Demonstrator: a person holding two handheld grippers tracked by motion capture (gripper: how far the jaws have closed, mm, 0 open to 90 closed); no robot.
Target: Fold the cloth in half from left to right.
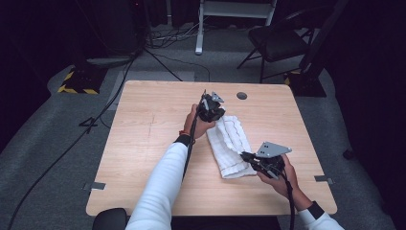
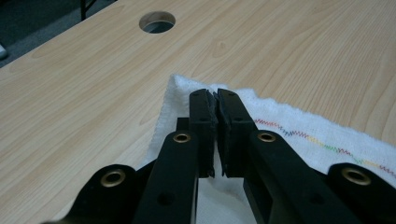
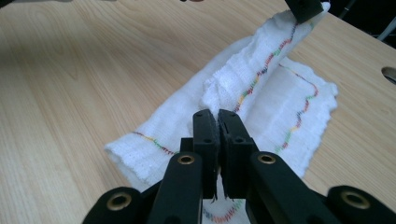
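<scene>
A white towel (image 1: 230, 139) with a multicoloured zigzag stitch line lies crumpled in the middle of the wooden table (image 1: 148, 143). My left gripper (image 1: 214, 115) is shut on the towel's far edge, with the cloth (image 2: 299, 123) pinched between its jaws (image 2: 217, 95). My right gripper (image 1: 244, 156) is shut on the near end of the towel (image 3: 261, 93), and its tips (image 3: 218, 114) meet over a raised fold. In the right gripper view, the left gripper (image 3: 303, 7) holds the far edge lifted off the table.
A round cable hole (image 1: 242, 95) (image 2: 157, 22) sits in the table just beyond the left gripper. Grey tape marks (image 1: 95, 185) are on the table's side edges. A black folding chair (image 1: 277, 43), a white stand leg (image 1: 198, 28) and floor cables are beyond the table.
</scene>
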